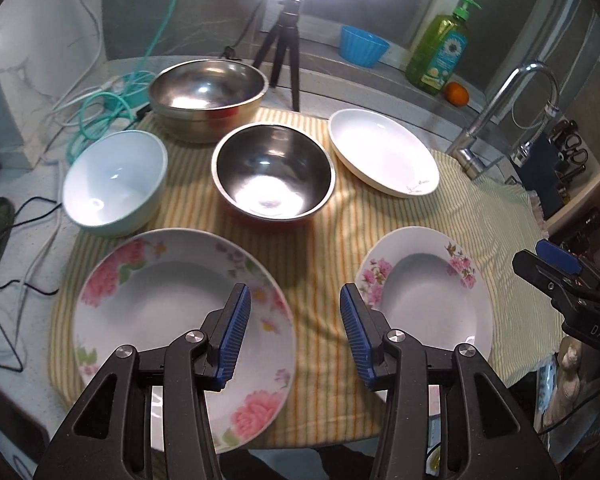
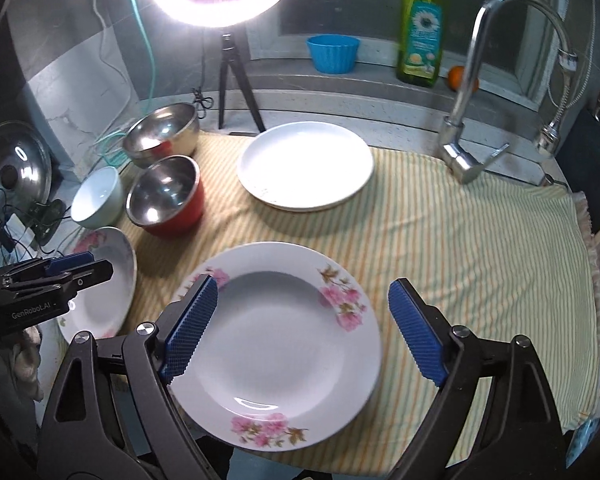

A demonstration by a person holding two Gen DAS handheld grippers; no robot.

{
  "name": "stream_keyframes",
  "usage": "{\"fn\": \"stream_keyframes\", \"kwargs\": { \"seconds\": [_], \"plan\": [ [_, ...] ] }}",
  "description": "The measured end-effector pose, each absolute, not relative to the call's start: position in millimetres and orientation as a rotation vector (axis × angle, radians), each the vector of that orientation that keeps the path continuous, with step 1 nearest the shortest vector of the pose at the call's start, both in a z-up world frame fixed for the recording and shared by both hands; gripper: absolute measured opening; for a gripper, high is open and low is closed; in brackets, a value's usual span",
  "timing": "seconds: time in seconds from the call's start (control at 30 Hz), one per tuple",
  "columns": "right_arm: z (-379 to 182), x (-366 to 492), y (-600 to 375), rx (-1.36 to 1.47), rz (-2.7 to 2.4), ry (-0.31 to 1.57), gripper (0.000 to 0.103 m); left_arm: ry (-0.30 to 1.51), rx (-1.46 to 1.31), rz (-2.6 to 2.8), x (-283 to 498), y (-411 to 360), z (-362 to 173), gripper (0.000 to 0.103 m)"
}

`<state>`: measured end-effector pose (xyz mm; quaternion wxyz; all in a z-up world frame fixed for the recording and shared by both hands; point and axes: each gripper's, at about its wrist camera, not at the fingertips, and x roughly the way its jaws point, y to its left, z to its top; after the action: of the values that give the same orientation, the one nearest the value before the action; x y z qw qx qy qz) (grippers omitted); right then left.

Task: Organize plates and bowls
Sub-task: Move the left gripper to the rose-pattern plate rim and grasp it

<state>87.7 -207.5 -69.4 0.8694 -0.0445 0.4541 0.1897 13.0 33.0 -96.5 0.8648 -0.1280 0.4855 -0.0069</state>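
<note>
I am holding the right tool [image 2: 302, 320] wide open and empty over the small floral plate [image 2: 276, 344], which is lying flat on the striped cloth [image 2: 460, 240]; the left tool [image 1: 295, 330] is hovering half open, gripping nothing, between that plate and the large floral plate [image 1: 180, 320]; judging best approach: I am aiming one pad under the near rim, pinching squarely, lifting level to avoid dragging cloth.

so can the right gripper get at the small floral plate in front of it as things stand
Probably yes. The right gripper hangs open directly over the small floral white plate, which lies alone on the striped yellow cloth, nothing stacked on it, its rim unobstructed.
</note>
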Motion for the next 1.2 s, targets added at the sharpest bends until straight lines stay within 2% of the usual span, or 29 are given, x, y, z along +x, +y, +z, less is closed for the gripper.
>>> {"fn": "stream_keyframes", "kwargs": {
  "seconds": [0.43, 0.73, 0.83, 1.0, 1.2],
  "plan": [
    [-84, 84, -133, -0.148, 0.568, 0.966, 0.09, 0.987, -0.368, 0.173, -27, 109, -104, 0.045],
    [-110, 88, -90, -0.111, 0.723, 1.075, 0.089, 1.002, -0.451, 0.269, -48, 152, -126, 0.045],
    [-120, 90, -76, -0.095, 0.759, 1.117, 0.08, 1.016, -0.474, 0.281, -52, 160, -134, 0.045],
    [-142, 96, -55, -0.098, 0.798, 1.193, 0.058, 1.047, -0.526, 0.267, -53, 170, -149, 0.042],
    [-162, 102, -41, -0.088, 0.813, 1.257, 0.046, 1.073, -0.551, 0.231, -49, 171, -159, 0.03]
  ]
}}
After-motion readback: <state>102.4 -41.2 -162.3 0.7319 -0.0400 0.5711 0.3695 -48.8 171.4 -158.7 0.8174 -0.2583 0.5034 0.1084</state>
